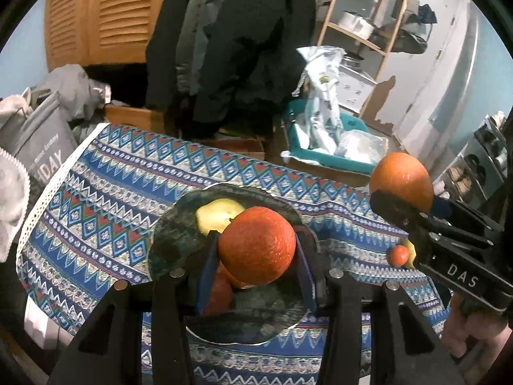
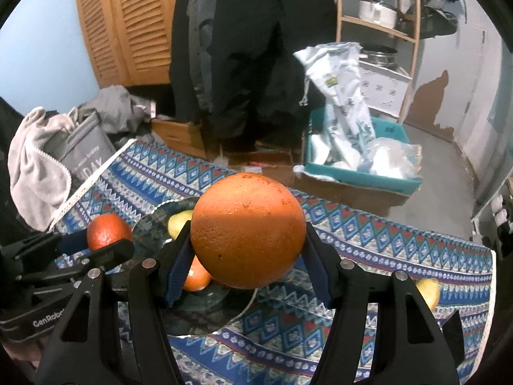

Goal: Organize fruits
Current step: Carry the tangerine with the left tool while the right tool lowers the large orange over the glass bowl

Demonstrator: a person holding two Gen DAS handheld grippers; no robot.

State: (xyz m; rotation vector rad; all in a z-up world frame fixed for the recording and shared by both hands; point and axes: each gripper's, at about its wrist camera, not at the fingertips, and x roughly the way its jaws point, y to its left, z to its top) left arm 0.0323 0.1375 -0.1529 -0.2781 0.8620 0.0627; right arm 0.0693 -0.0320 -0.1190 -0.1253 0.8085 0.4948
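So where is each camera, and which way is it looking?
Left wrist view: sits on the left gripper, looking forward over its fingers, which hold a reddish orange above the dark plate; the right gripper shows at right.
Right wrist view: sits on the right gripper, looking forward past its fingers gripping a big orange; the left gripper shows at left.
Both share: the plate, both oranges, the patterned cloth, the teal bin.
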